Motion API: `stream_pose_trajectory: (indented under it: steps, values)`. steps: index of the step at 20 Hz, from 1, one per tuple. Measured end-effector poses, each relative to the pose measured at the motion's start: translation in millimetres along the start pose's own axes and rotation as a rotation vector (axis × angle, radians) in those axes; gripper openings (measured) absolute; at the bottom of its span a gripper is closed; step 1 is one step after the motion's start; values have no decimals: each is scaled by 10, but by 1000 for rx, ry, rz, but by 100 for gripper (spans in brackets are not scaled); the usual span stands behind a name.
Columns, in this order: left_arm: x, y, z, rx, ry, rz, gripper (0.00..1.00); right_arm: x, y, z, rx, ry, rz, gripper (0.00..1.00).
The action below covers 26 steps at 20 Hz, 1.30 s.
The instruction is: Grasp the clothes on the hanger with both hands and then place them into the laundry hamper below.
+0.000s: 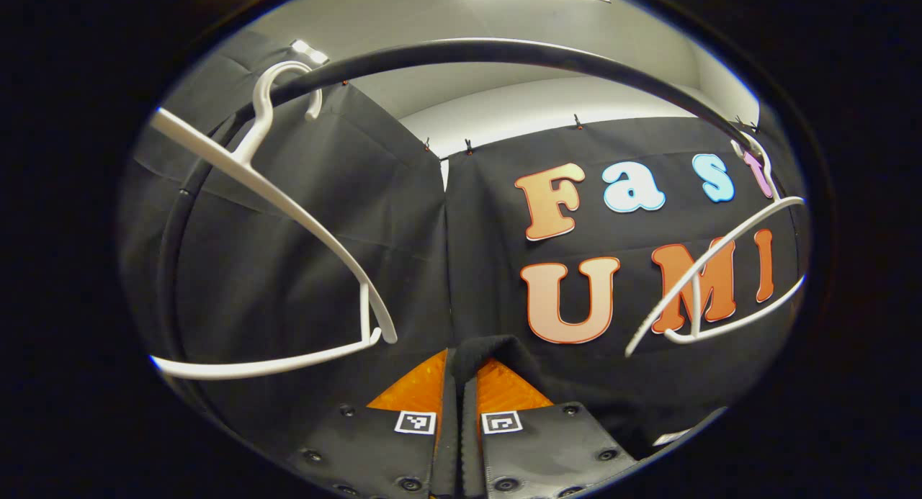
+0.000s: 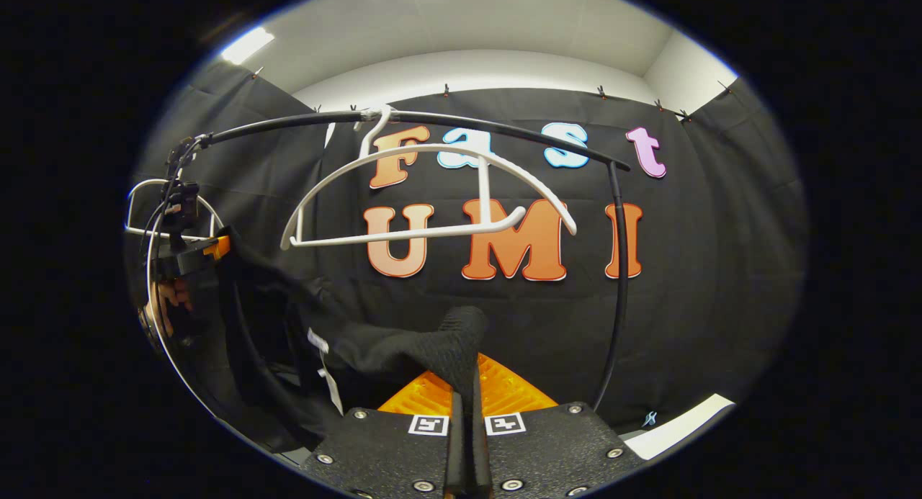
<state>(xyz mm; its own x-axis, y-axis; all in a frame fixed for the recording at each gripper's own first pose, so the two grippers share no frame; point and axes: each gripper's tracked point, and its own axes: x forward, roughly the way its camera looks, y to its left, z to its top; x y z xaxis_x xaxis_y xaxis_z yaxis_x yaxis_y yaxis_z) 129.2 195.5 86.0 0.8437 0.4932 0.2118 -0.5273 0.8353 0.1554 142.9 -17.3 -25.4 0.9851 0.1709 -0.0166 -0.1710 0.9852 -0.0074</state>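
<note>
Below the rail [image 2: 432, 121], both grippers [image 1: 461, 384] [image 2: 467, 384] are pinching shut on the dark garment [image 2: 389, 351], which is looking soft, light and limp, best gripped at bunched edges.

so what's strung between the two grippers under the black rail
In the right gripper view, a black knitted garment stretches from the right gripper, shut on it, across to the left gripper. Two bare white plastic hangers hang above.

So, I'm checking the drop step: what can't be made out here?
- Laundry hamper: below the edge in both views.
- Black garment: its lower part is cut off in the right gripper view.
- Left gripper, in the right gripper view: its grip point is too small and dark to make out.
</note>
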Motion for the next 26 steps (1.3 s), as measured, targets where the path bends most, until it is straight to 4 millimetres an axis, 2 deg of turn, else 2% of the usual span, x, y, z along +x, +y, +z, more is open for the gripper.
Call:
stream_pose_trajectory:
  steps: [2, 6, 12, 14, 17, 18, 19, 20, 23, 26]
  values:
    - [-136, -50, -92, 11, 22, -26, 10, -109, 117, -80, 1, 12, 24, 4]
    - [-485, -339, -322, 6, 78, -130, 9, -199, 324, -202, 5, 39, 62, 4]
    - [-1004, -904, -646, -55, 191, -303, 9, -306, 482, -376, 35, 75, 78, 5]
    - [-1174, -1129, -761, -83, 234, -377, 9, -280, 544, -465, 39, 95, 87, 5]
    - [-1424, -1455, -1016, -100, 314, -476, 9, -323, 603, -778, 48, 161, 100, 5]
    - [-1503, -1540, -1099, -100, 337, -504, 9, -323, 632, -869, 48, 180, 102, 10]
    - [-1590, -1623, -1201, -95, 361, -535, 9, -320, 665, -985, 48, 203, 102, 5]
    - [-1674, -1704, -1311, -87, 388, -560, 9, -317, 703, -1105, 50, 231, 101, 5]
    - [-1909, -1835, -1691, -50, 483, -611, 10, -370, 725, -1500, 72, 314, 98, 7]
    - [-2095, -1853, -2104, -29, 590, -606, 11, -442, 749, -1920, 83, 398, 94, 10]
